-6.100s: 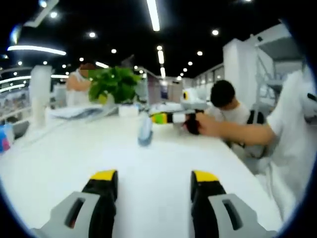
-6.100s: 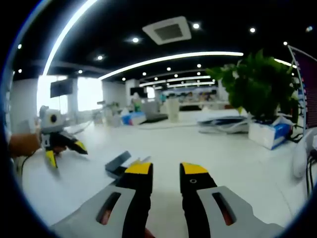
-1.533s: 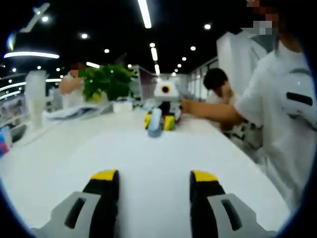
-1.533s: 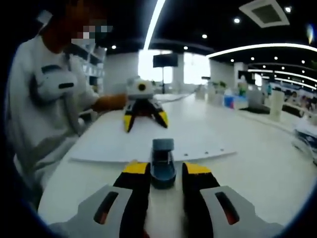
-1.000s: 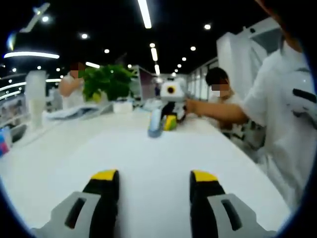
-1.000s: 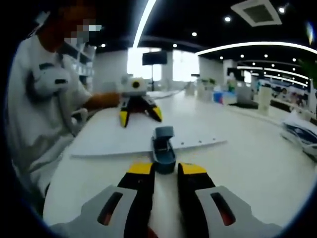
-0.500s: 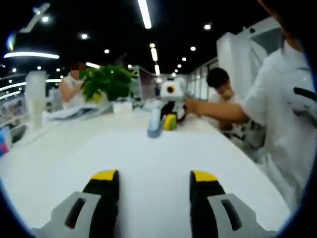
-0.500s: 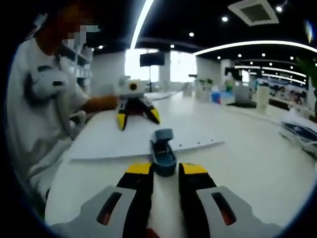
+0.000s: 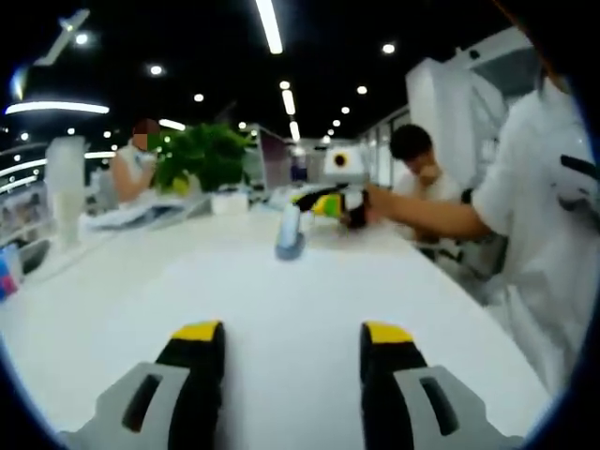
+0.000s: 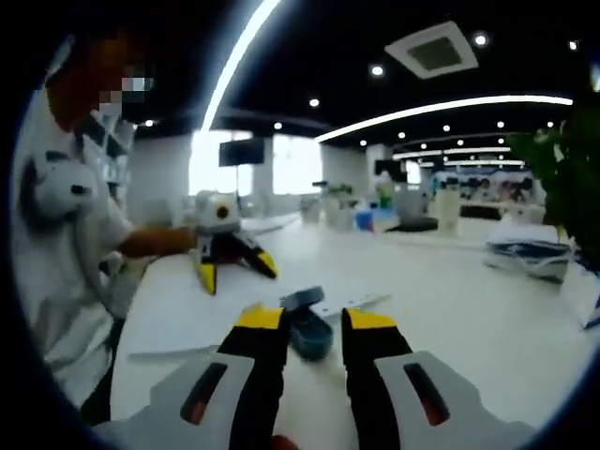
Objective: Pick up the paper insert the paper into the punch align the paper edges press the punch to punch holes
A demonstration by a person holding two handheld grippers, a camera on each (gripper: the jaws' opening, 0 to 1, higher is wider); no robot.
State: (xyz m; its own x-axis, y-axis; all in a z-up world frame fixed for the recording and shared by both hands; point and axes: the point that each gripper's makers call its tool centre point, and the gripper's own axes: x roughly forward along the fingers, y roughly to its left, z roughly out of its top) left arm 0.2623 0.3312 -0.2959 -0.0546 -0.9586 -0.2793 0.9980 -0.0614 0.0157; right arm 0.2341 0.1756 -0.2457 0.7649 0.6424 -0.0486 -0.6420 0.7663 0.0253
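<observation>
The small blue-grey hole punch (image 10: 306, 330) sits mid-frame on the white paper sheet's (image 10: 187, 314) edge, just beyond the narrowly parted right tongs (image 10: 305, 321). The left tongs (image 9: 292, 334) gape wide, empty, above the white surface (image 9: 141, 281).

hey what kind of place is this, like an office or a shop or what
Probably a large open-plan office or showroom: a long white table, rows of recessed ceiling lights, a potted plant, and a person seated at the table.

Right gripper (image 10: 314, 323) fingers parted above punch (image 10: 306, 328), which sits on paper (image 10: 211, 314) edge; left gripper (image 10: 225, 258) on paper's far side.
</observation>
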